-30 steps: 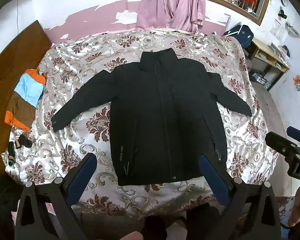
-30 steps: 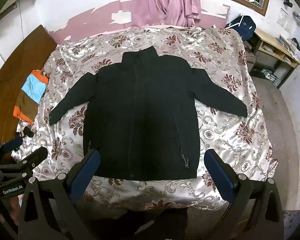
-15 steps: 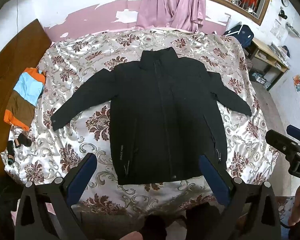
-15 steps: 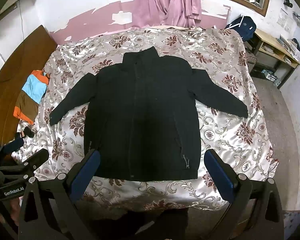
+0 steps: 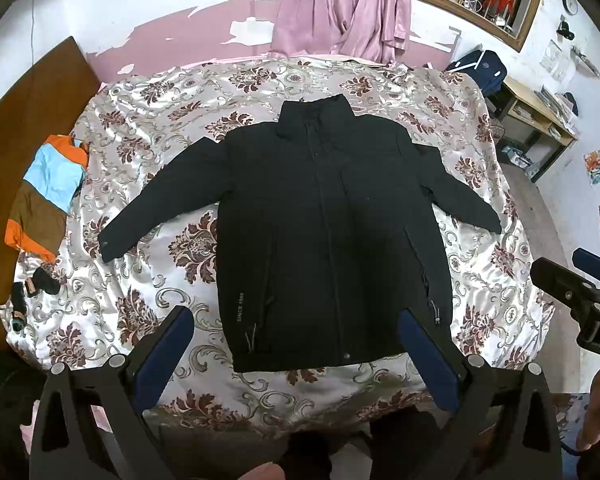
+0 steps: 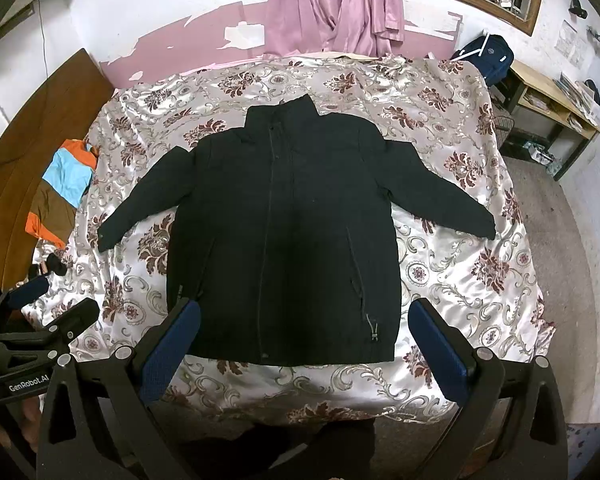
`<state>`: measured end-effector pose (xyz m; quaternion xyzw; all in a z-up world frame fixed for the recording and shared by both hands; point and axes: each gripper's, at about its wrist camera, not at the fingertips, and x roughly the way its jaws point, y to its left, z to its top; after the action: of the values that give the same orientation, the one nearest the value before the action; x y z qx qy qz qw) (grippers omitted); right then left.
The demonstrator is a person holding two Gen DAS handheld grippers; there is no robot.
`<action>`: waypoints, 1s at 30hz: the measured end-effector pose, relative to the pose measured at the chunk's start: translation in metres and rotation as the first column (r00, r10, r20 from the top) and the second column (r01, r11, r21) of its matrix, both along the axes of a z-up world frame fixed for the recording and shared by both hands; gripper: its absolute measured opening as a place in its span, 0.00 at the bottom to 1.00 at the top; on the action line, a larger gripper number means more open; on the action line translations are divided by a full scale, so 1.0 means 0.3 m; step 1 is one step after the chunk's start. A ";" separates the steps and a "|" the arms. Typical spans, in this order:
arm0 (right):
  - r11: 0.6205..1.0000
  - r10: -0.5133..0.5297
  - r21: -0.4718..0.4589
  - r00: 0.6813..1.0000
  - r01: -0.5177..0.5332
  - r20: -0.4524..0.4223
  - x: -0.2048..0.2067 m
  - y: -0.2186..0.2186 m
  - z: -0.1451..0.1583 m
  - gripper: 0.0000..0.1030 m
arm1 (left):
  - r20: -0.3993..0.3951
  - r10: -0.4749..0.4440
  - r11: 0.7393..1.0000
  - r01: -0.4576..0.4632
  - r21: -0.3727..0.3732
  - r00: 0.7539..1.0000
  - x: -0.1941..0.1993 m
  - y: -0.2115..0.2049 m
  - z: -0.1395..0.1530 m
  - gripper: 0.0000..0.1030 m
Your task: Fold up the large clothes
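Note:
A black zip jacket lies flat and face up on the floral bedspread, collar far, hem near, both sleeves spread out to the sides. It also shows in the right wrist view. My left gripper is open and empty, held high over the near bed edge above the jacket hem. My right gripper is open and empty at the same height, to the right of the left one. Each gripper shows at the edge of the other's view.
A folded orange, blue and brown garment lies at the bed's left edge beside a wooden headboard. Small dark items lie below it. Pink clothes hang on the far wall. A desk and blue backpack stand right.

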<state>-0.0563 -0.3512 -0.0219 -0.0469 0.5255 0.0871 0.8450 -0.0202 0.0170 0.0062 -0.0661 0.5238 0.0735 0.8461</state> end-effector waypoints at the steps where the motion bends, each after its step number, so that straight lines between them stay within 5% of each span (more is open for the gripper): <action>1: 1.000 0.000 0.000 1.000 0.000 -0.001 0.000 0.000 0.000 0.99 | 0.000 0.001 1.000 -0.001 -0.001 1.000 0.006 -0.004 0.000 1.00; 13: 1.000 -0.007 -0.006 1.000 0.007 0.008 0.049 -0.034 0.048 0.99 | 0.004 -0.005 1.000 0.005 -0.014 1.000 0.000 -0.049 0.009 1.00; 20: 1.000 -0.008 -0.008 1.000 0.008 0.011 0.048 -0.031 0.046 0.99 | 0.033 -0.021 0.996 0.024 -0.089 0.999 0.015 -0.044 0.017 1.00; 30: 1.000 -0.018 -0.002 0.999 0.018 0.028 0.064 -0.060 0.069 0.99 | 0.056 -0.128 0.984 0.133 -0.116 0.990 0.024 -0.049 0.004 1.00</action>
<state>-0.0372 -0.3691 -0.0013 -0.0443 0.5140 0.0784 0.8530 -0.0131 0.0022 0.0076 -0.0837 0.5099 -0.0151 0.8560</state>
